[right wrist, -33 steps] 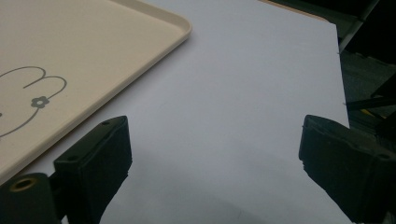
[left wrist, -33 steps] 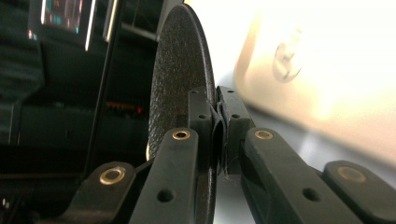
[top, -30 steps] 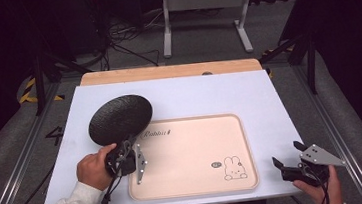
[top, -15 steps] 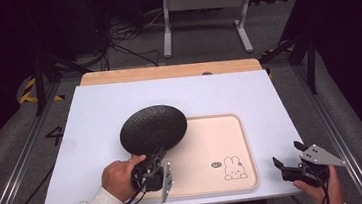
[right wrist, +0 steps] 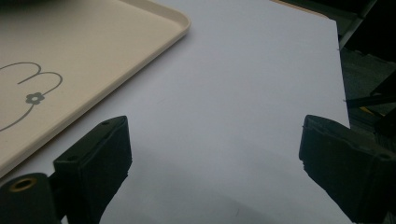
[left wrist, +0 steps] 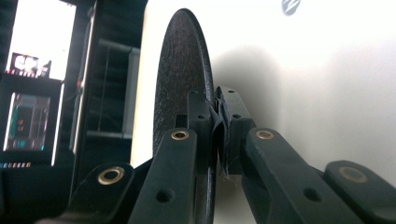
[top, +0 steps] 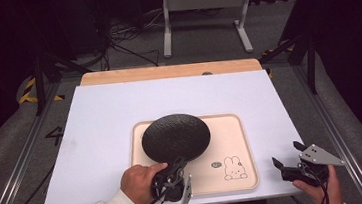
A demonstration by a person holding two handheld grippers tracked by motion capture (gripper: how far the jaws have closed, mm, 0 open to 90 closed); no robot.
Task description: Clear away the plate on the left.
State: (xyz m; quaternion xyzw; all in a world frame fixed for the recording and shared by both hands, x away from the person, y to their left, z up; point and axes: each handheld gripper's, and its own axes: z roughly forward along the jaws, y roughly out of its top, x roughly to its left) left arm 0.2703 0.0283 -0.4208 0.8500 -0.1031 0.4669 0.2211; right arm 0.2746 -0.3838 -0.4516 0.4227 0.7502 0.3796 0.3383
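Plate [top: 176, 137] – black, round, rough-faced – had crossed from the bare tabletop at nine o'clock onto the beige tray [top: 231, 127], where it now hovered over the left half. Left gripper [top: 174, 169] pinched its near rim at six o'clock, jaws clenched; setting it down looked imminent. Right gripper [top: 291, 163] idled at four o'clock – jaws spread, grasping nothing.

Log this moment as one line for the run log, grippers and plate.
left gripper: shut on black plate rim | plate: over beige tray | right gripper: open, near table's right corner, holding nothing
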